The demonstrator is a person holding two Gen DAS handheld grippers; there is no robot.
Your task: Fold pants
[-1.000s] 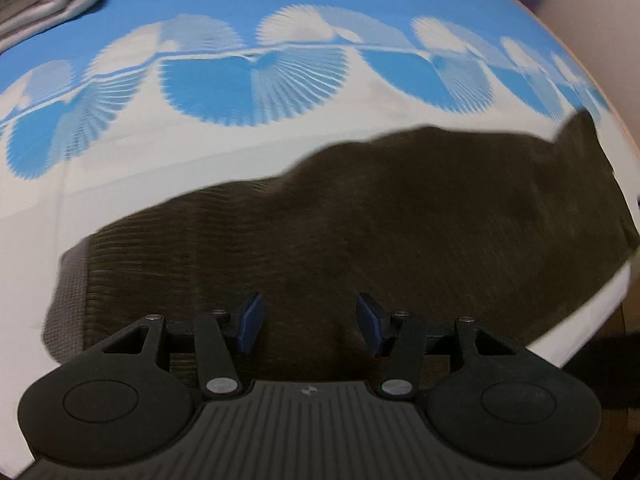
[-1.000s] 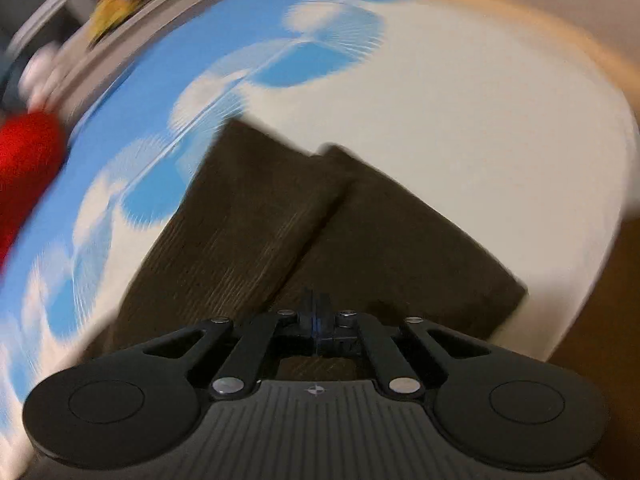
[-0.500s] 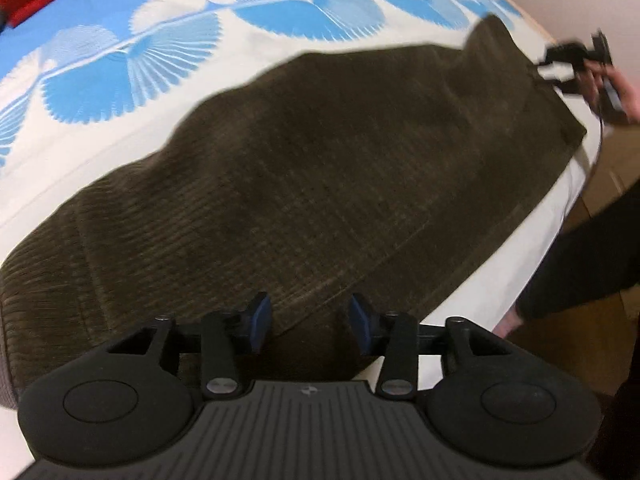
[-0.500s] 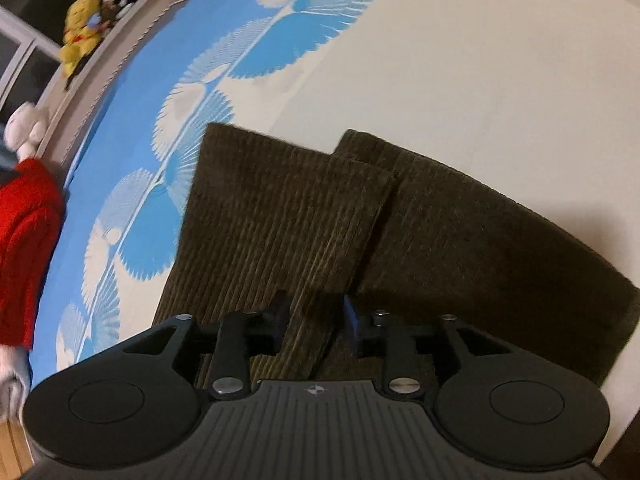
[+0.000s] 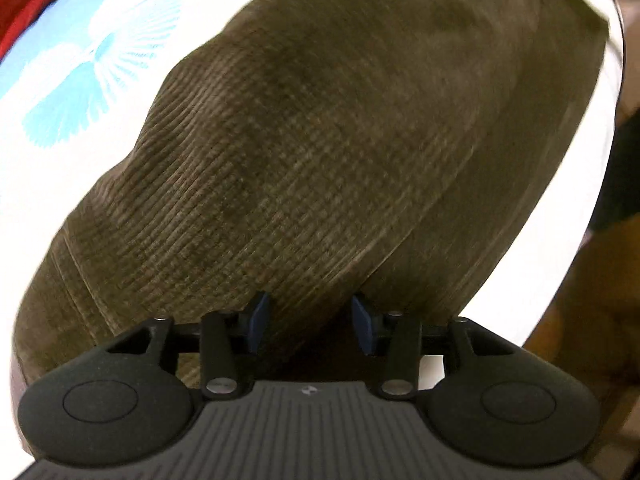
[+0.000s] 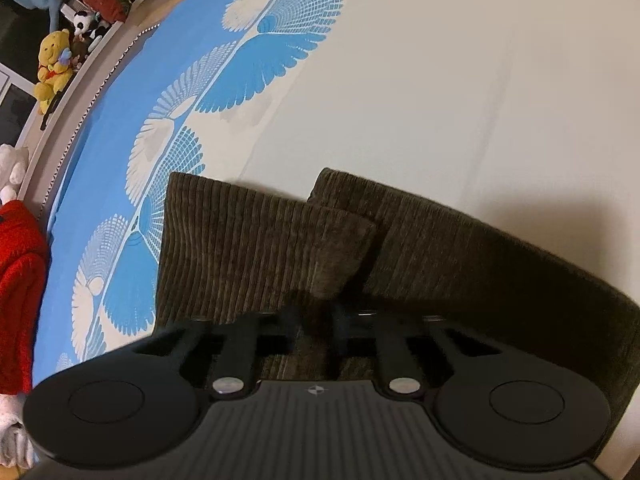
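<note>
Currently the pants [image 5: 320, 128], dark brown corduroy, lie flat on a bed with the two leg ends [image 6: 280, 232] side by side and one overlapping the other. They rest near the bed's edge on the sheet [image 6: 440, 80], which is white with a blue fan pattern; this placement keeps both ends of the garment within reach from the bedside.

The left hand-held gripper [image 5: 308, 320] points steeply down at the wide end of the pants. Its blue pads [image 5: 260, 312] stand apart and are closing, with a raised fold of fabric between them; they do not yet appear to press on it. This position suits a pinch on the layered edge so both layers lift together.

The right hand-held gripper [image 6: 316, 316] sits over the leg ends, at the line where the two legs meet. Its jaws are closing and nearly together, with cloth apparently caught between them, though shadow hides the contact. Gripping there would let both legs travel as one.

Beyond the sheet, a red garment [image 6: 16, 280] lies at the side, and soft toys [image 6: 54, 68] sit on a ledge.
</note>
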